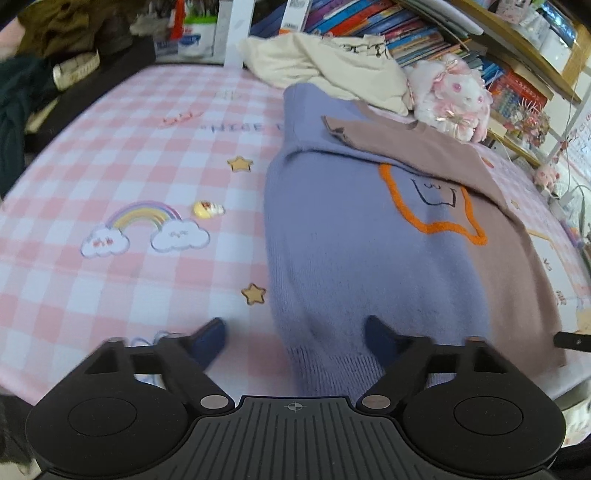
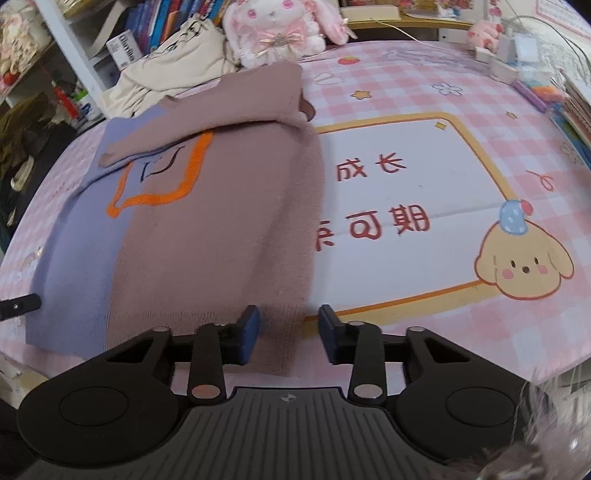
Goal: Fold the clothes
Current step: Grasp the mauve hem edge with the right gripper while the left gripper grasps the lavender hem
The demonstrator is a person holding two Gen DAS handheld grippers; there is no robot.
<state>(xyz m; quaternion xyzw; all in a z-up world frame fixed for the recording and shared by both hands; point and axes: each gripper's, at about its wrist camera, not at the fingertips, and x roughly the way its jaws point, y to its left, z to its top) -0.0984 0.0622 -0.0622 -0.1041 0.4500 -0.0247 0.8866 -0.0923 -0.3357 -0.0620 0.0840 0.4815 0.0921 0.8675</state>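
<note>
In the left wrist view, the left gripper [image 1: 295,339] sits at six o'clock with its fingers [image 1: 212,341] spread wide and holding nothing; one fingertip is over the pink checked sheet [image 1: 110,166] and the other over the ribbed hem of the sweater [image 1: 369,251]. The sweater, half lavender and half dusty brown, lies flat on the sheet and runs from the hem near the gripper up toward twelve o'clock. An orange star outline [image 1: 436,206] crosses its chest at about two o'clock, and a brown sleeve is folded across the upper body. Left of the sweater, toward nine o'clock, a printed rainbow with clouds [image 1: 144,230] shows on the sheet.

In the right wrist view, the right gripper [image 2: 290,332] is also at six o'clock, fingers [image 2: 249,334] parted and released, straddling the brown corner of the hem; whether they touch the knit I cannot tell. A printed puppy [image 2: 524,266] lies at three o'clock on the sheet.

Farther off, a cream garment [image 1: 325,70] is heaped beyond the sweater's neck, a pink plush rabbit [image 2: 280,29] sits at twelve o'clock, and shelves of books [image 1: 388,26] stand behind.
</note>
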